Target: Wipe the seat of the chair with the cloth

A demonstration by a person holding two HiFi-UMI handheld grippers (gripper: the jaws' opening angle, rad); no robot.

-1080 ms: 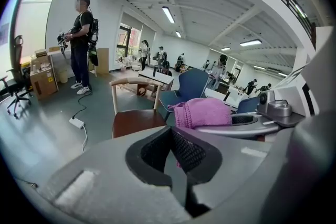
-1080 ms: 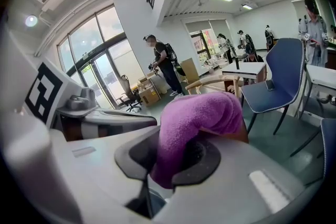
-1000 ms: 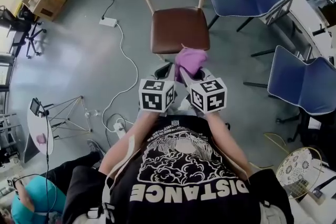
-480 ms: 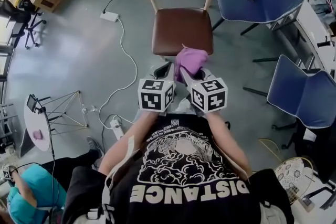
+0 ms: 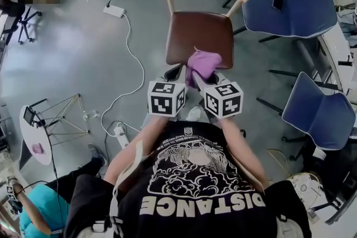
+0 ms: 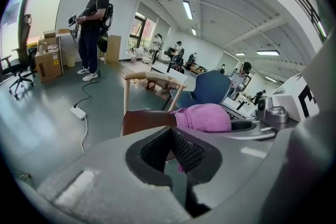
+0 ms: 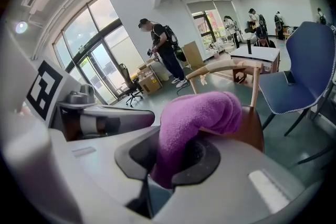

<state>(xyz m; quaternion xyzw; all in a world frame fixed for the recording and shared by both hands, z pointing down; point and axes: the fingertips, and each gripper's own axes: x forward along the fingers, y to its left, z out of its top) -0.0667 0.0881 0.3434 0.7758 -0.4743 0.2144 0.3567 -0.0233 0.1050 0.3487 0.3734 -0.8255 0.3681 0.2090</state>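
The chair [image 5: 199, 36] has a brown seat and a pale wooden back and stands straight ahead of me. My right gripper [image 5: 201, 77] is shut on a purple cloth [image 5: 202, 63], which hangs at the seat's front edge. In the right gripper view the cloth [image 7: 199, 113] bulges up out of the jaws of the right gripper [image 7: 181, 150], with the seat [image 7: 253, 124] behind it. My left gripper [image 5: 175, 76] is close beside it on the left. Its jaws look shut with nothing in them in the left gripper view [image 6: 171, 132], where the cloth [image 6: 206, 117] shows to the right.
Two blue chairs [image 5: 290, 0] [image 5: 319, 111] stand to the right of the brown one. A white power strip [image 5: 113, 10] and its cable lie on the grey floor to the left. A tripod [image 5: 62, 117] and a person in teal [image 5: 34, 213] are at lower left.
The chair has drifted slightly lower and to the right in the head view. Both grippers and the cloth keep their place at the seat's front edge.
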